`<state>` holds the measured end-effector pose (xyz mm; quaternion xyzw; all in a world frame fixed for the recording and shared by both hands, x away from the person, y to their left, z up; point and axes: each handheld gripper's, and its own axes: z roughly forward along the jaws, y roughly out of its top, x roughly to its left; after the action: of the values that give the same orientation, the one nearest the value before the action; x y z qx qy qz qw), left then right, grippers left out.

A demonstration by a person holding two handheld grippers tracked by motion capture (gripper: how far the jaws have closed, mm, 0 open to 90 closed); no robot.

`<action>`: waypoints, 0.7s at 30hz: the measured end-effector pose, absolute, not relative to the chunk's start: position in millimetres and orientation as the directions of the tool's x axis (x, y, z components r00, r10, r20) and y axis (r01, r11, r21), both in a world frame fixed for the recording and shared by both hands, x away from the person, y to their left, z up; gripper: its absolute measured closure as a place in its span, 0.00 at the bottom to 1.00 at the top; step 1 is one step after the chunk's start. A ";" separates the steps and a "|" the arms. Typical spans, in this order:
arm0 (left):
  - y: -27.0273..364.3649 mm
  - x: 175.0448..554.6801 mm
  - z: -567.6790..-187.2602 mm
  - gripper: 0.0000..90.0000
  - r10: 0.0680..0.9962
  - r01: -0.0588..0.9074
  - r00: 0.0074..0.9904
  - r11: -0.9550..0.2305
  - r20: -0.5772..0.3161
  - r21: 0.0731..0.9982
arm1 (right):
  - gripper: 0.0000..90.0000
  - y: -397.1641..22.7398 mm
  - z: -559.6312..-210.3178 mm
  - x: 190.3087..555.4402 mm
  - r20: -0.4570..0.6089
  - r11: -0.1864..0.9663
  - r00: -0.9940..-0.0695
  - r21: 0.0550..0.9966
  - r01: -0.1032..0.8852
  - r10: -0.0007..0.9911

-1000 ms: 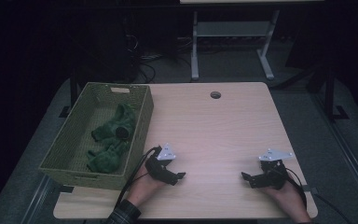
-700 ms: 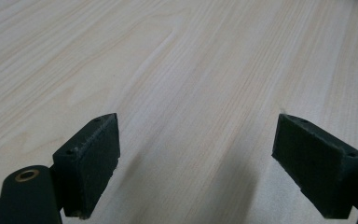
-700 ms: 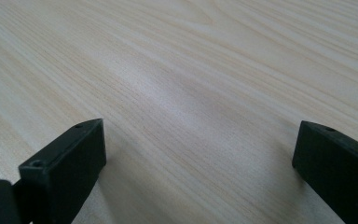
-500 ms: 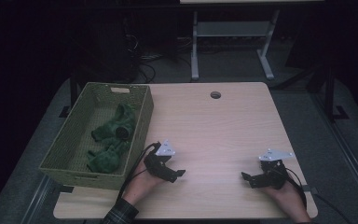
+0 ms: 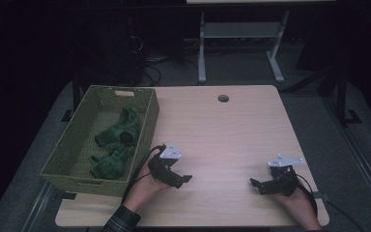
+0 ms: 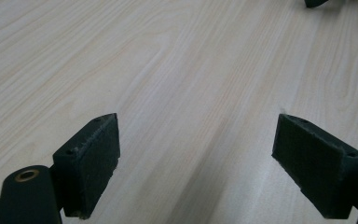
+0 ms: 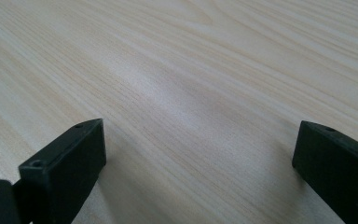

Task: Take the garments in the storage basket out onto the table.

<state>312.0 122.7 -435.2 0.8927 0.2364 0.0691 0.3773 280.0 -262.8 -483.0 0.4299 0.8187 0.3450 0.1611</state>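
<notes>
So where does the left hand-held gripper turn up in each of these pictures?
High view: the left hand-held gripper sits low and left of centre, beside the green basket.
Left gripper view: its own two black jaws rise from the bottom corners, wide apart.
Right gripper view: I can't spot it.
Shared landmark: the pale wooden table.

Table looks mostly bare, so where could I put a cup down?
Free: the table between the basket and the right edge, from the hole down to the tongs. Crowded: the basket, holding green cloth, and the front by the left tongs and right tongs.
</notes>
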 end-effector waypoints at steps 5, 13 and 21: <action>122.6 312.0 -428.4 0.16 0.467 0.362 0.883 -0.614 -0.047 0.702 | 0.02 -262.8 -483.0 280.0 0.033 0.392 -0.578 0.703 0.593 0.815; 123.4 313.0 -414.8 0.16 0.463 0.361 0.885 -0.611 -0.052 0.704 | 0.02 -262.9 -483.0 280.1 0.033 0.393 -0.580 0.704 0.592 0.814; 124.7 312.8 -404.1 0.16 0.455 0.354 0.889 -0.603 -0.056 0.715 | 0.02 -262.9 -483.1 280.2 0.032 0.394 -0.580 0.704 0.591 0.814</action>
<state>312.8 124.7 -404.1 0.8930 0.2263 0.0657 0.3835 280.2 -262.9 -483.1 0.4287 0.8191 0.3454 0.1614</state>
